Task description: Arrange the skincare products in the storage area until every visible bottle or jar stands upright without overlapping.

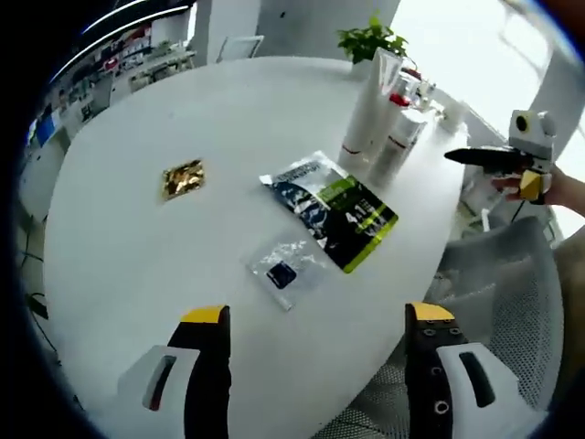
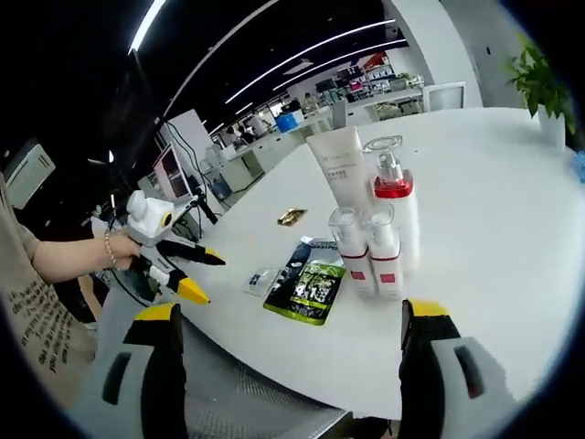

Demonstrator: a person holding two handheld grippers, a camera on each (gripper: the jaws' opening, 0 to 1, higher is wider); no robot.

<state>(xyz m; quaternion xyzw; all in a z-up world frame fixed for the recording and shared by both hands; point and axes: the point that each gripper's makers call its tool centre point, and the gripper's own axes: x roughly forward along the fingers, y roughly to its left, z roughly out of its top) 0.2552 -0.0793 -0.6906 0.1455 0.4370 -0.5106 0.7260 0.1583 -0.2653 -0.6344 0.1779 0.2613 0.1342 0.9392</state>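
One tube (image 2: 343,169), perhaps three bottles (image 2: 370,249), three flat packets (image 1: 340,209), one plant (image 1: 370,40)

White bottles (image 2: 379,249), red bands; sachet (image 1: 183,178) perhaps gold.

My left gripper (image 1: 315,320) hovers over the table (image 1: 183,256) edge, jaws spread wide. My right gripper (image 2: 288,315) is also held wide apart, off the table's near edge.

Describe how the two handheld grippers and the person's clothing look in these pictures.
The left gripper and right gripper have black jaws with yellow tips on pale grey bodies. Seen from outside, each carries a white box with yellow trim. The person wears a beige printed shirt and a beaded bracelet.
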